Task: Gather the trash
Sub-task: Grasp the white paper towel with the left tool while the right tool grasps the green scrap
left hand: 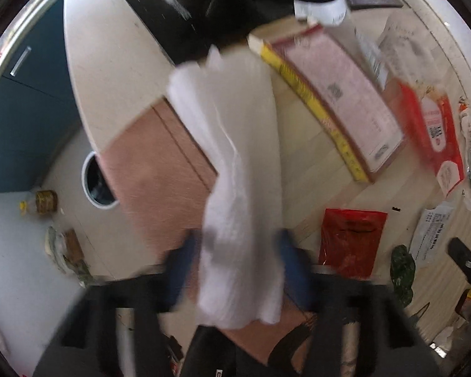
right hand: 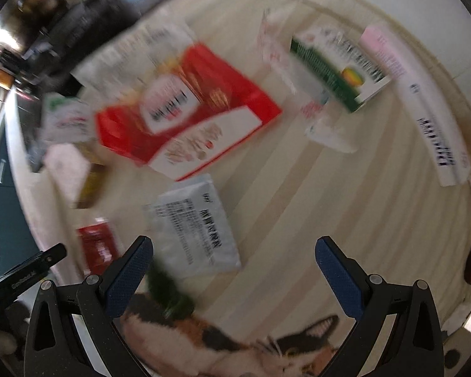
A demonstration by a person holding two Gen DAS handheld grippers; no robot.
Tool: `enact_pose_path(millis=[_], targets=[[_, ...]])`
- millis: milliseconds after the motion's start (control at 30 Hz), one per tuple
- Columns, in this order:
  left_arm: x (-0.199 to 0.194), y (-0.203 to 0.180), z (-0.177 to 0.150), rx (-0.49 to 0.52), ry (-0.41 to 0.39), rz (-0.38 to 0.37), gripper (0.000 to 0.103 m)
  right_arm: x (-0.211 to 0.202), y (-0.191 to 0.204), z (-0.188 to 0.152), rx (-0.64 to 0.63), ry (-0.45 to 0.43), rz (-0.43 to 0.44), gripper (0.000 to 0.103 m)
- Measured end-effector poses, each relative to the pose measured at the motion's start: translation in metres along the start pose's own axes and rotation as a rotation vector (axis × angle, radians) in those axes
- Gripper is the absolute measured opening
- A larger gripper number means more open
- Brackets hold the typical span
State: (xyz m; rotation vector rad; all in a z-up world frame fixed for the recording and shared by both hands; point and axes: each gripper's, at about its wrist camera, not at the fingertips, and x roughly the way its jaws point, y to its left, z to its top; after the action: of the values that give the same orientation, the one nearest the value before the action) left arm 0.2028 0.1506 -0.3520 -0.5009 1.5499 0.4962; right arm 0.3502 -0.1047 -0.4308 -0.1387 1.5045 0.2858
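My left gripper (left hand: 238, 267) is shut on a white paper towel (left hand: 235, 169), which hangs up between its blue pads, held above the counter edge. A round white-rimmed bin (left hand: 98, 185) stands on the floor below, to the left. My right gripper (right hand: 232, 270) is open and empty above the striped counter (right hand: 345, 194). Just beyond its left finger lies a grey-white printed pouch (right hand: 194, 229). A red and white carton (right hand: 188, 110) lies further off. The view is blurred.
On the counter lie a yellow-edged box (left hand: 336, 103), a red packet (left hand: 351, 238), a green and white box (right hand: 339, 69), a long white and pink box (right hand: 424, 106), paper slips and a small green wrapper (right hand: 169, 295). A cat-print mat (right hand: 235, 345) lies under my right gripper. A black sink (left hand: 223, 3) is behind.
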Motion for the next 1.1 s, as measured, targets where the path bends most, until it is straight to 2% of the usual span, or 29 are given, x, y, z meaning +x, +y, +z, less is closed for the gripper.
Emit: enact_pose_path(millis=[33,67,167,233,300,333,400,567,600,700,800,833,867,900,933,967,1067,1100], targets=[[-0.005,-0.001,-0.003,0.004,-0.029,-0.006,0.014,0.009,0.002,0.002,-0.006,0.01,-0.007,0.103],[-0.006,-0.004,-0.004,0.011,-0.033,-0.006,0.004,0.016,0.004,0.004,-0.015,0.014,-0.012,0.101],[-0.009,-0.006,-0.009,0.023,-0.039,0.016,0.002,0.03,0.019,0.004,-0.076,0.007,-0.034,0.082],[-0.013,-0.004,-0.013,0.029,-0.053,0.039,0.001,0.029,0.031,0.001,-0.128,-0.054,-0.077,0.061],[-0.023,-0.002,-0.02,0.035,-0.063,0.053,0.001,0.024,0.038,-0.001,-0.145,-0.098,-0.087,0.0],[-0.024,-0.004,-0.016,0.038,-0.07,0.056,0.001,0.024,0.038,-0.002,-0.141,-0.101,-0.096,0.0],[-0.036,-0.001,-0.021,0.039,-0.095,0.058,0.001,0.019,0.032,-0.002,-0.088,-0.115,-0.039,0.0],[-0.078,0.016,-0.027,0.022,-0.186,0.042,0.001,-0.014,0.023,-0.005,-0.045,-0.178,0.027,0.0],[-0.076,0.014,-0.016,0.017,-0.199,0.035,0.001,-0.022,0.024,-0.005,-0.046,-0.193,0.032,0.0],[-0.094,0.027,-0.008,0.009,-0.249,0.012,0.001,-0.053,0.032,-0.006,-0.051,-0.243,0.037,0.0],[-0.095,0.046,0.0,0.009,-0.293,0.005,0.001,-0.067,0.043,-0.008,-0.044,-0.206,0.083,0.001],[-0.093,0.049,0.002,0.01,-0.306,0.017,0.001,-0.062,0.049,-0.004,-0.041,-0.161,0.079,0.005],[-0.087,0.06,0.004,0.011,-0.309,0.022,0.001,-0.063,0.045,-0.01,-0.04,-0.144,0.069,0.026],[-0.083,0.065,0.004,0.014,-0.304,0.025,0.001,-0.059,0.049,-0.013,-0.048,-0.119,0.087,0.057],[-0.08,0.069,0.003,0.015,-0.301,0.026,0.001,-0.056,0.048,-0.021,-0.054,-0.099,0.106,0.065],[-0.076,0.073,0.0,0.015,-0.296,0.028,0.001,-0.049,0.053,-0.028,-0.055,-0.076,0.114,0.066],[-0.061,0.08,-0.004,0.011,-0.263,0.02,0.001,-0.022,0.068,-0.049,-0.114,-0.02,0.052,0.066],[-0.055,0.082,-0.005,0.011,-0.247,0.017,0.001,-0.009,0.075,-0.054,-0.14,0.006,0.021,0.058]])
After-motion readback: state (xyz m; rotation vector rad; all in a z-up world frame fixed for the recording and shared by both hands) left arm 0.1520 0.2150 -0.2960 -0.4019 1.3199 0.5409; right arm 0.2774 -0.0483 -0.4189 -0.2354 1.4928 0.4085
